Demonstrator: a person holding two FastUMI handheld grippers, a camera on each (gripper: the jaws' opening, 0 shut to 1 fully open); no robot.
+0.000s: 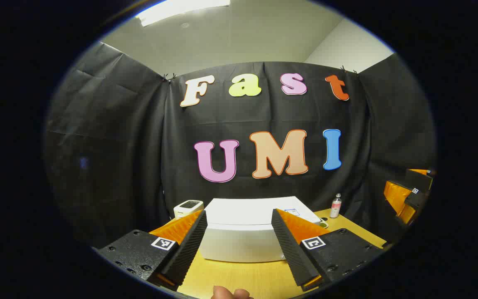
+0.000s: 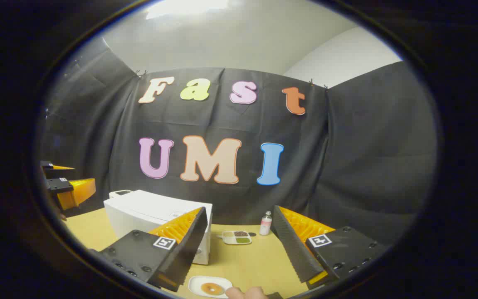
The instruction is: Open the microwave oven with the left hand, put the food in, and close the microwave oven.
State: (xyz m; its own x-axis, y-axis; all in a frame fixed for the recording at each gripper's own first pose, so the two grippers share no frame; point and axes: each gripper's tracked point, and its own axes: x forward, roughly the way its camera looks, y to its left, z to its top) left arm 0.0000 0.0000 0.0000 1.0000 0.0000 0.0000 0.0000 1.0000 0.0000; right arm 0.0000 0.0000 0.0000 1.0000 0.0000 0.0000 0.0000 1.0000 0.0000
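Observation:
A white microwave oven (image 1: 241, 230) stands closed on the wooden table (image 1: 243, 280), straight ahead of my left gripper (image 1: 239, 238), which is open and empty some way short of it. The right gripper view has the microwave (image 2: 152, 218) to the left. A white plate with a brown doughnut-like food (image 2: 210, 287) lies on the table just below and between the fingers of my right gripper (image 2: 239, 245), which is open and holds nothing. The other gripper (image 2: 67, 187) appears at the left edge of the right gripper view, and the right one (image 1: 407, 195) at the right edge of the left gripper view.
A small white device (image 1: 188, 207) sits left of the microwave at the back. A small bottle (image 2: 266, 224) and a divided tray with dark and green contents (image 2: 236, 237) stand behind on the table. A fingertip (image 2: 245, 292) shows at the bottom edge.

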